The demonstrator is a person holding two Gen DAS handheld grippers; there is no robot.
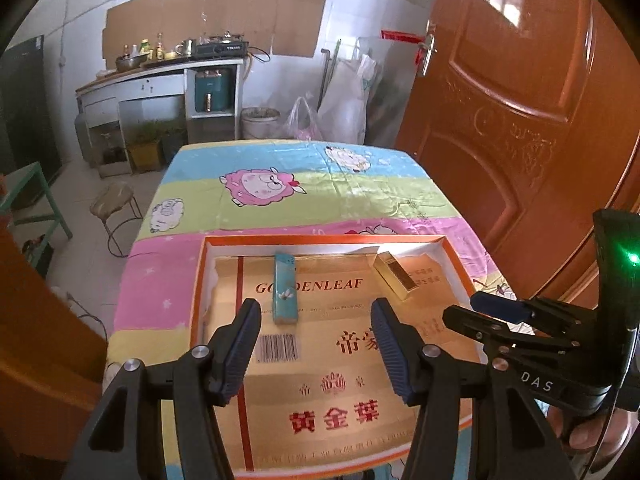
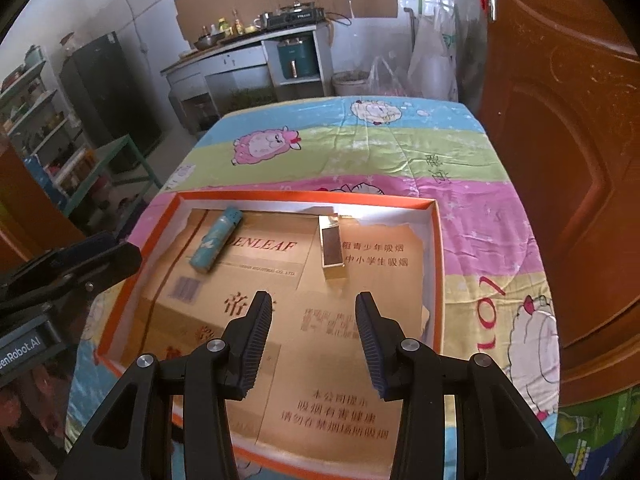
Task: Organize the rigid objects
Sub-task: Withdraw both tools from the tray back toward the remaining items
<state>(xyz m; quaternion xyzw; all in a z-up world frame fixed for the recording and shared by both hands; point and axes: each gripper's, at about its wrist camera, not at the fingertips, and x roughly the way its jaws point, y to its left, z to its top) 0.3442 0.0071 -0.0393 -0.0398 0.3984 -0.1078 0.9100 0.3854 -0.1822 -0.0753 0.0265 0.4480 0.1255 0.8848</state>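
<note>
Above the tray (image 2: 436, 248), both grippers' fingers (image 1: 248, 344) apart — empty, touching nothing.

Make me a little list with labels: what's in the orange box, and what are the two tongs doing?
box: orange-rimmed shallow box on a cartoon sheep tablecloth
inside, left: blue lighter, lying flat
inside, right: gold lighter, lying flat
touching: no, the two lie apart
left tongs: open, holding nothing
right tongs: open, holding nothing
</note>
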